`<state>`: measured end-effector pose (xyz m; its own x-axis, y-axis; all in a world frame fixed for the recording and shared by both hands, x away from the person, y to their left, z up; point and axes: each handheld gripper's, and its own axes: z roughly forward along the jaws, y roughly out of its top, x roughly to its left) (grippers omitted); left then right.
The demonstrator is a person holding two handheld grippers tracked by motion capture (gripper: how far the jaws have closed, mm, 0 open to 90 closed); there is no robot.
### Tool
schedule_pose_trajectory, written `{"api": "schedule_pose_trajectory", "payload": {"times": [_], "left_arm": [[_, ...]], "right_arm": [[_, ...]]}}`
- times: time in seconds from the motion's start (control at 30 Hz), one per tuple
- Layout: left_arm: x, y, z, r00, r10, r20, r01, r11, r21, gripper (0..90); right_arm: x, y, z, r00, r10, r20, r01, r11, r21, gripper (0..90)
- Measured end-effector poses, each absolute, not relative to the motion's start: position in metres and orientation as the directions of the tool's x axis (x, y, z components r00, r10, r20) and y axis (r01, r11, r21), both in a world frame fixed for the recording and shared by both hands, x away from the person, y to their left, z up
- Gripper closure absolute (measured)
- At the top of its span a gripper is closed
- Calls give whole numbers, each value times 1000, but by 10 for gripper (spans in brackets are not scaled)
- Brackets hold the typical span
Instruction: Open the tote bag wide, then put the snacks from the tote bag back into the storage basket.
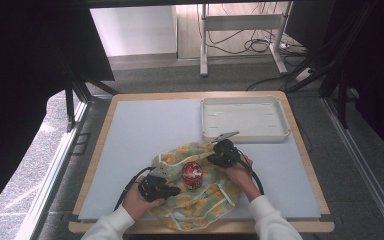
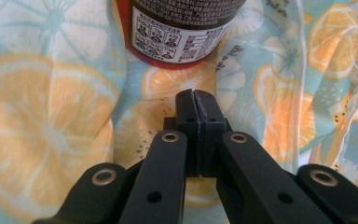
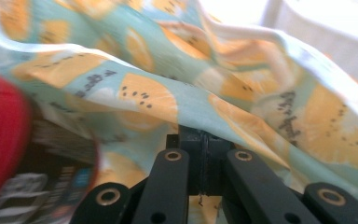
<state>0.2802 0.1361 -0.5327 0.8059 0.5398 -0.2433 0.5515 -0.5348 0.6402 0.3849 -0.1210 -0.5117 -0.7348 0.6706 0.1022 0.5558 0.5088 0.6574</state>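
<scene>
Red-lidded can (image 1: 192, 175) upright mid-cloth (image 1: 215, 197); left gripper (image 1: 171, 190) and right gripper (image 1: 215, 159), jaws pinched together on fabric, apparently for wrapping; empty tray (image 1: 245, 135) beyond

A wood-edged table (image 1: 300, 145) carries a grey mat (image 1: 145, 135), white tray (image 1: 245, 119) and fruit-print cloth (image 1: 200, 210).

I count one cloth (image 1: 200, 200) with orange slices on it. One can (image 1: 192, 175) with a red top sits on it. One white tray (image 1: 244, 119) is on the table (image 1: 145, 130). Two black grippers, left (image 1: 172, 190) and right (image 1: 214, 159).
</scene>
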Motion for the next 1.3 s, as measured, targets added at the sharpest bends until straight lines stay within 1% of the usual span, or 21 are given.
{"api": "schedule_pose_trajectory", "payload": {"times": [0.1, 0.13, 0.4, 0.47, 0.63, 0.73, 0.8, 0.83, 0.87, 0.9, 0.97, 1.0, 1.03, 1.07, 1.13, 1.3], "left_arm": [[278, 144, -523, 801, 545, -248, 547, -496, 674, 900], [277, 147, -520, 802, 545, -243, 540, -488, 686, 900], [266, 167, -501, 791, 566, -234, 524, -427, 737, 891], [264, 174, -498, 784, 578, -225, 519, -412, 749, 882], [265, 192, -494, 744, 622, -243, 538, -344, 769, 872], [266, 198, -494, 732, 636, -243, 542, -329, 773, 865], [266, 201, -493, 723, 646, -242, 545, -319, 776, 855], [266, 202, -493, 721, 651, -239, 544, -316, 778, 837], [266, 203, -493, 719, 656, -229, 538, -316, 782, 796], [266, 203, -493, 714, 665, -220, 535, -315, 784, 716], [266, 203, -494, 700, 684, -205, 536, -314, 783, 508], [266, 203, -494, 696, 689, -201, 536, -312, 784, 448], [267, 204, -494, 691, 694, -200, 538, -311, 783, 407], [267, 204, -494, 688, 698, -198, 540, -311, 782, 371], [267, 204, -494, 683, 703, -198, 541, -305, 784, 334], [268, 206, -494, 680, 707, -196, 539, -300, 787, 302]], "right_arm": [[374, -122, -499, -762, 641, 91, 512, 511, 691, 885], [365, -124, -491, -771, 629, 97, 498, 501, 708, 884], [338, -135, -467, -809, 582, 81, 431, 494, 755, 884], [333, -137, -462, -819, 567, 82, 418, 494, 762, 883], [326, -141, -455, -832, 547, 93, 408, 488, 772, 867], [323, -142, -452, -838, 538, 95, 401, 488, 775, 861], [321, -143, -450, -845, 527, 93, 393, 493, 776, 841], [321, -144, -449, -847, 523, 93, 391, 494, 777, 821], [320, -144, -448, -851, 517, 95, 388, 495, 777, 782], [320, -144, -447, -856, 507, 96, 380, 495, 781, 716], [319, -143, -445, -857, 509, 87, 374, 495, 784, 552], [318, -143, -444, -852, 516, 82, 374, 494, 785, 490], [317, -142, -443, -852, 516, 84, 376, 493, 784, 433], [317, -141, -442, -852, 517, 86, 379, 495, 782, 392], [315, -139, -440, -851, 519, 75, 376, 505, 777, 338], [313, -133, -438, -856, 513, 59, 374, 536, 757, 282]]}}
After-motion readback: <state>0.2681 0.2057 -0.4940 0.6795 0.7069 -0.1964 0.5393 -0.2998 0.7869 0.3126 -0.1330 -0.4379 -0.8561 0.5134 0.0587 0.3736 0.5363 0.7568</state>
